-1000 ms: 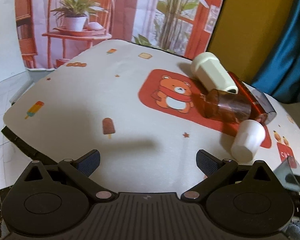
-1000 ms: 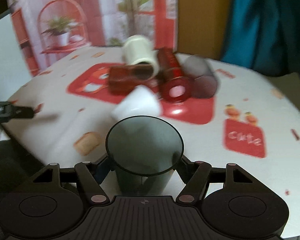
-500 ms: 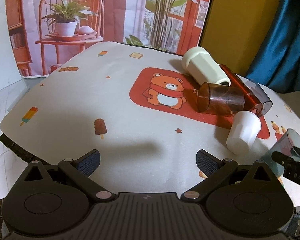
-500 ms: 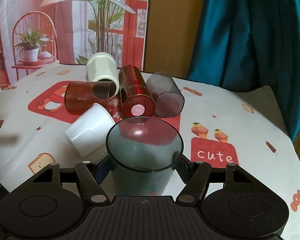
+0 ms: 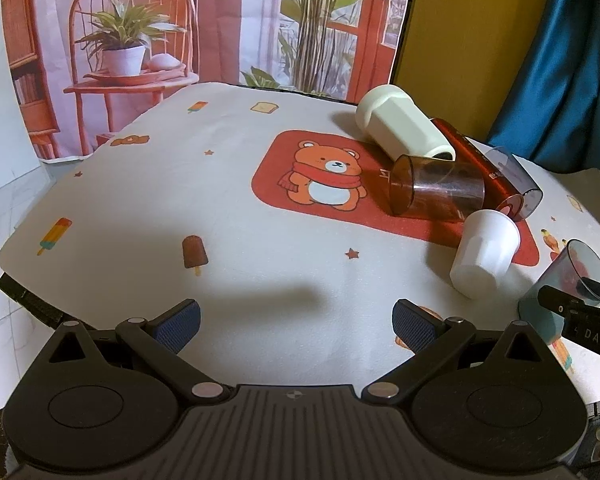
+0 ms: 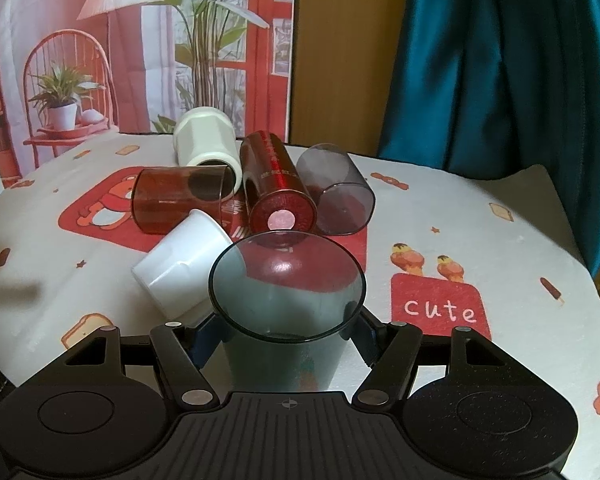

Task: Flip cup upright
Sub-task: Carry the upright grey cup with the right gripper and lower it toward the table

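Note:
My right gripper (image 6: 286, 334) is shut on a grey-blue translucent cup (image 6: 284, 332), held upright with its mouth up, near the table's front edge. The same cup shows in the left wrist view (image 5: 564, 284) at the far right, tilted slightly. My left gripper (image 5: 296, 316) is open and empty above the white tablecloth (image 5: 180, 184). A white cup (image 6: 180, 266) lies on its side just left of the held cup; it also shows in the left wrist view (image 5: 484, 252).
A heap of cups lies on its side behind: a brown translucent cup (image 6: 176, 204), a cream cup (image 6: 204, 142), a red metallic cup (image 6: 276, 192) and a grey translucent cup (image 6: 336, 192). A blue curtain (image 6: 500, 60) hangs at the back right.
The right gripper has swung right and steadied, with the grey-blue cup still in it. The left gripper has drifted slightly and stayed open.

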A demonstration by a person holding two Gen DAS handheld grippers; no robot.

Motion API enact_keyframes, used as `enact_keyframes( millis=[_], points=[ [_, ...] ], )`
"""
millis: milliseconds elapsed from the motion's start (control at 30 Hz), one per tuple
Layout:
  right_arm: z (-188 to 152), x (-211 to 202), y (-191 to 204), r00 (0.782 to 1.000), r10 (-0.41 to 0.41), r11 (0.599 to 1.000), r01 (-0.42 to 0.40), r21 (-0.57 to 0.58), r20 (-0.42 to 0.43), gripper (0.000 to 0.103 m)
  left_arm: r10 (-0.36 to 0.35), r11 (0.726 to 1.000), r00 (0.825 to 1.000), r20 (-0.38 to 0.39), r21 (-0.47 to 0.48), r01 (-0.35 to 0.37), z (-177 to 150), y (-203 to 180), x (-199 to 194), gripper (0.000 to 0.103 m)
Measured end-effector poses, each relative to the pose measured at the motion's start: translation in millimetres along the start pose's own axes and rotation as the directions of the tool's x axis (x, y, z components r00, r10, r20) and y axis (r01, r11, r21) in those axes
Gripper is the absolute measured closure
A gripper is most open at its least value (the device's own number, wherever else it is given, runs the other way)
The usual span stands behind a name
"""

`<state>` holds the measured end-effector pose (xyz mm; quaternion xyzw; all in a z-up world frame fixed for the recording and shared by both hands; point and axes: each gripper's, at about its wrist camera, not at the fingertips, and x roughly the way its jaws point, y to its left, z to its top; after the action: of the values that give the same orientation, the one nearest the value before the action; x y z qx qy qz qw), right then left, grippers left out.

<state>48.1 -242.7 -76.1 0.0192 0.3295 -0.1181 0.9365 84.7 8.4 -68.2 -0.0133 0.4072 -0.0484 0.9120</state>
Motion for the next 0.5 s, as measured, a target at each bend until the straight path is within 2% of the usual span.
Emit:
enact_keyframes(
  millis=[500],
  points=[
    [-1.1, 0.0, -1.2, 1.000, 0.001, 1.000, -0.001, 0.011, 0.001, 0.040, -0.001, 1.000, 1.000, 0.000, 0.003, 0.001, -0.1, -0.9, -0.2, 0.000]
  ],
)
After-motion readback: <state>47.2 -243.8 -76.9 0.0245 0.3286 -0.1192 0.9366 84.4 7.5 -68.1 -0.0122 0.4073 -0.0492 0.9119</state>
